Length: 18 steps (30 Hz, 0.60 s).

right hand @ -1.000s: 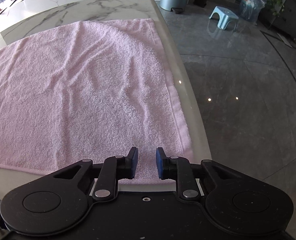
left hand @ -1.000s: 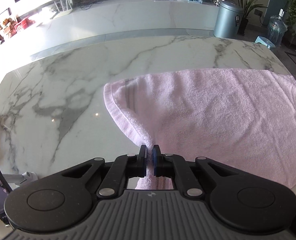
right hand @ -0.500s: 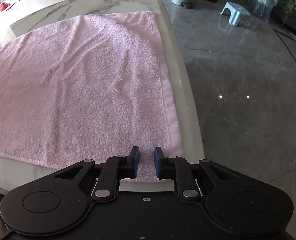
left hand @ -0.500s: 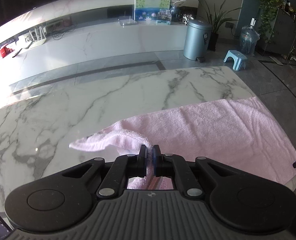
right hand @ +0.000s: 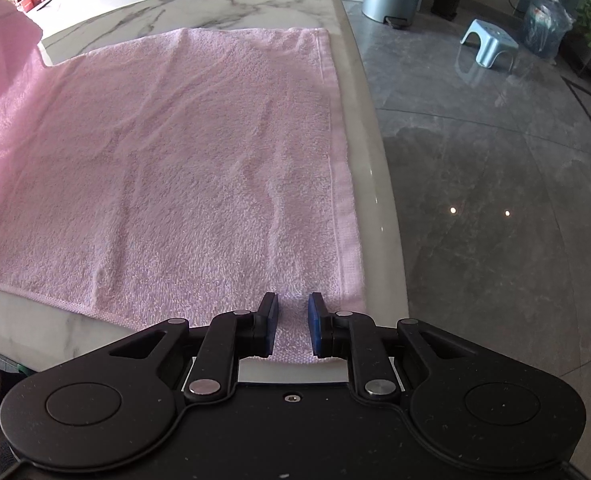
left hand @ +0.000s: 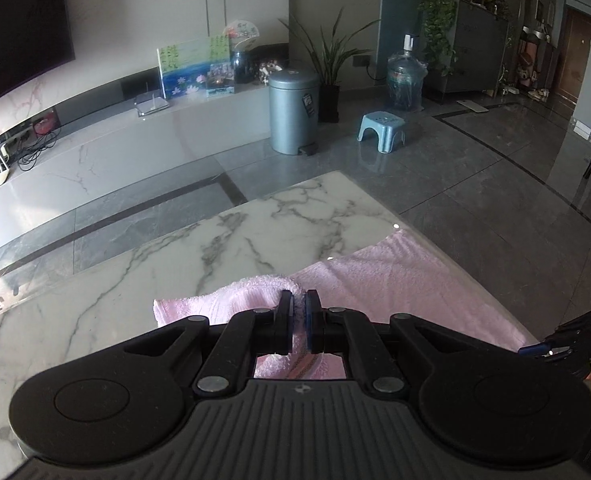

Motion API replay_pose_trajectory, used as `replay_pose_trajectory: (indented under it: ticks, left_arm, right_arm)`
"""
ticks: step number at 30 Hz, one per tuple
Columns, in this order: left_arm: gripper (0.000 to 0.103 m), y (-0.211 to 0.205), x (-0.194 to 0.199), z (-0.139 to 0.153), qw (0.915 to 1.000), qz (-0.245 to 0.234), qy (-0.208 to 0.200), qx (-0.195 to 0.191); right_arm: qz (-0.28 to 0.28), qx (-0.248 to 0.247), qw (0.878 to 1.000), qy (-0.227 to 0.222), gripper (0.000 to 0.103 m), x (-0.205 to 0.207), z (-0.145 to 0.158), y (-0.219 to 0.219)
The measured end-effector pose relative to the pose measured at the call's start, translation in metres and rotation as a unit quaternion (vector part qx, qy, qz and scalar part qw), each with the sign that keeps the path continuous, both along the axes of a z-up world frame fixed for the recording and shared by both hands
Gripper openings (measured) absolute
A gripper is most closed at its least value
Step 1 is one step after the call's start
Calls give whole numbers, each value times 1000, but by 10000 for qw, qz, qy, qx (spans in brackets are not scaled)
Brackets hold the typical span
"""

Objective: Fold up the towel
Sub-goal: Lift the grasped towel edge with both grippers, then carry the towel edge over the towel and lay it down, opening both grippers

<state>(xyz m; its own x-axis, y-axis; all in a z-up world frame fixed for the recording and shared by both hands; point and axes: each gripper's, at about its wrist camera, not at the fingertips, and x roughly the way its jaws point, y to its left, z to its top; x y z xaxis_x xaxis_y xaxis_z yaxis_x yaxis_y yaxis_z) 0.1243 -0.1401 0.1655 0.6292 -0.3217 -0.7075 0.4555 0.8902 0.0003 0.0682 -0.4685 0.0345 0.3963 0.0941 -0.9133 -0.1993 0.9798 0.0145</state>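
- My left gripper point(left hand: 299, 312) has its fingers pressed together on a bunched fold of the pink towel point(left hand: 395, 280), lifted off the marble table point(left hand: 255, 232).
- Ahead of those fingers and to their right, the towel lies flat toward the table's right edge; a loose flap shows to their left.
- My right gripper point(right hand: 292, 324) has its fingers apart, straddling the towel's near hem close to its right corner, not pinching it.
- Beyond the right fingers the towel point(right hand: 183, 152) spreads flat; its raised part hangs far left of them.
- Past the table stand a bin point(left hand: 294, 112) and stool point(left hand: 382, 126).
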Motion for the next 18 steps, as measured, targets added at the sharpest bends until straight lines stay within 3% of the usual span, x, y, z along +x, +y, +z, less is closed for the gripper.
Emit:
replay_pose_trajectory:
  ticks: [10,18]
  left_arm:
    - [5,-94,3,-19,9931,-1109,242,-310]
    - [4,-148,16,-72,9844,-1581,749,-179]
  right_arm:
    - [109,137,9998,-120,15,-9,2,-6]
    - [75,358,9992,-178,15,-10,0,-11]
